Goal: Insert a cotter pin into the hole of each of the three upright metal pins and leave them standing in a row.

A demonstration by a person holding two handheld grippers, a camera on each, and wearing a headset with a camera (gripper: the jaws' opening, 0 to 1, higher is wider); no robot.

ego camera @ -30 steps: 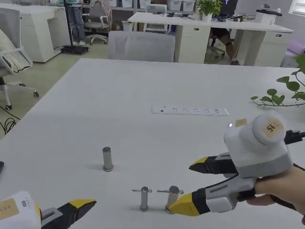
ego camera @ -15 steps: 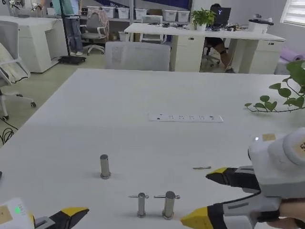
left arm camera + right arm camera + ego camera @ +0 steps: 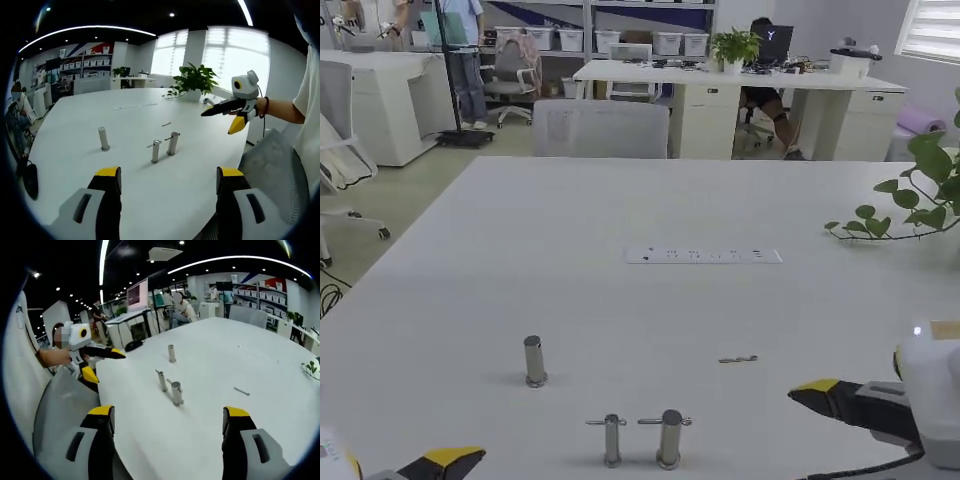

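Observation:
Three upright metal pins stand on the white table. The bare pin stands apart at the left. Nearer me, two pins stand side by side, each with a cotter pin through its top. A loose cotter pin lies flat to their right. My right gripper hangs open at the lower right, apart from the pins, and its own view shows nothing between the jaws. My left gripper is open and empty at the near left, with one yellow fingertip in the head view.
A white power strip lies mid-table beyond the pins. Plant leaves trail over the right edge. A grey chair stands at the far edge. The near table edge lies under both grippers.
My right gripper has drawn back to the right, away from the right-hand pin that its lower finger was next to. The loose cotter pin has come into sight. The head camera has tilted up.

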